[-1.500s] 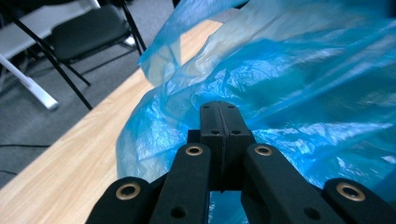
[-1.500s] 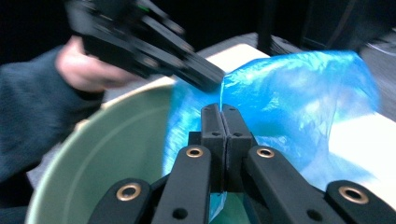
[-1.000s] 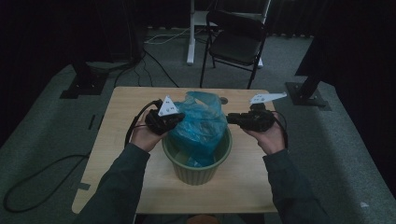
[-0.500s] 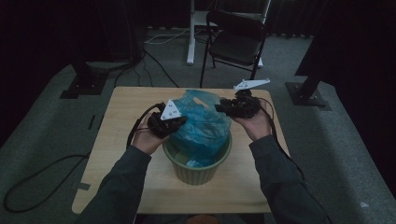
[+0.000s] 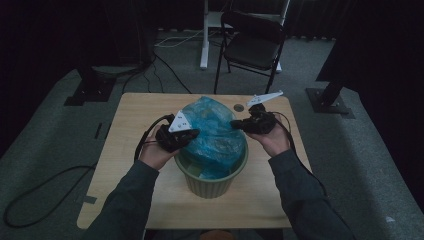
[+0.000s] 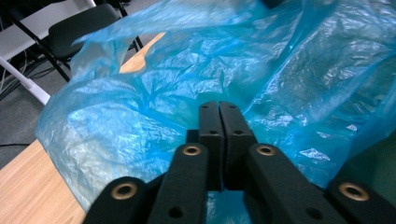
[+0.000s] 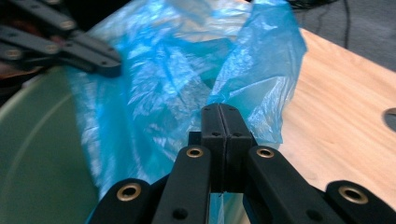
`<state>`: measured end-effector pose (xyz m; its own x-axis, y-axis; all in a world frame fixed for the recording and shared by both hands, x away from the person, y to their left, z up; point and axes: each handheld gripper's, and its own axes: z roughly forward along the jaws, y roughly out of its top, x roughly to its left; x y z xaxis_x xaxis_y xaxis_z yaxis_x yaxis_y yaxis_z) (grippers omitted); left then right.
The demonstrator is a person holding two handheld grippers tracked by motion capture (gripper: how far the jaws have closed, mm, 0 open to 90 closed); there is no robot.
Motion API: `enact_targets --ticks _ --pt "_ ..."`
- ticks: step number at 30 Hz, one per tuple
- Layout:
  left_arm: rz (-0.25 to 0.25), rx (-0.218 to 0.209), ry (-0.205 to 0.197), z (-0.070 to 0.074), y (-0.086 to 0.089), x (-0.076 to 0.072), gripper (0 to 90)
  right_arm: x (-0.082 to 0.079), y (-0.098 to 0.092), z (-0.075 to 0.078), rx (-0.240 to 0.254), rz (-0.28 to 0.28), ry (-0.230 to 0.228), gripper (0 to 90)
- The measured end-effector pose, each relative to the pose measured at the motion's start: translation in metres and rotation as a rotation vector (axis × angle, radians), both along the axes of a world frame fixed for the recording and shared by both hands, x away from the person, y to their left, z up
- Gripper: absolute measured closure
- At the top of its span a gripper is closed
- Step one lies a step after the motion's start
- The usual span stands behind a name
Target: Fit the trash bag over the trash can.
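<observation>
A crumpled blue plastic bag (image 5: 214, 134) bulges out of a pale green pot (image 5: 210, 176) at the middle of the wooden table (image 5: 131, 116). My left gripper (image 5: 193, 134) is at the bag's left side. Its pads meet on the blue film (image 6: 140, 93), though the jaws have just been easing open a little. My right gripper (image 5: 235, 124) is at the bag's upper right edge. Its jaws have just been closing and now pinch a flap of the bag (image 7: 261, 60). In the right gripper view, the left gripper (image 7: 100, 63) reaches over the pot's rim (image 7: 37, 154).
A round hole (image 5: 239, 107) lies in the tabletop beyond the bag. A black folding chair (image 5: 255, 45) and a white stand (image 5: 205, 30) are behind the table. Cables trail on the grey floor to the left.
My right hand has moved from the pot's right side up and inward to the bag's top right edge. The left hand has stayed about where it was.
</observation>
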<state>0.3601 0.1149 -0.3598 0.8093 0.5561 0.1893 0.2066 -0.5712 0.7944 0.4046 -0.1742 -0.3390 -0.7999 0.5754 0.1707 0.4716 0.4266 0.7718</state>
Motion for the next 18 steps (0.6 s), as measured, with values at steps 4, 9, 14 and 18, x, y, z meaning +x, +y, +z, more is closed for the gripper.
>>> enact_targets --ticks 4,9,14,18 --pt "0.013 -0.033 -0.001 0.004 0.007 0.000 77.1 -0.014 -0.002 -0.001 0.019 0.026 -0.008 90.0" --pt "0.019 -0.071 -0.019 0.014 0.009 0.003 65.7 -0.027 0.001 -0.005 0.014 0.068 -0.018 90.0" --pt "-0.013 -0.095 -0.035 0.022 -0.004 0.007 55.5 -0.031 0.006 -0.006 0.018 0.101 -0.027 90.0" --pt "-0.042 -0.099 -0.020 0.025 -0.017 0.012 49.7 -0.033 0.010 -0.006 0.023 0.119 -0.037 90.0"
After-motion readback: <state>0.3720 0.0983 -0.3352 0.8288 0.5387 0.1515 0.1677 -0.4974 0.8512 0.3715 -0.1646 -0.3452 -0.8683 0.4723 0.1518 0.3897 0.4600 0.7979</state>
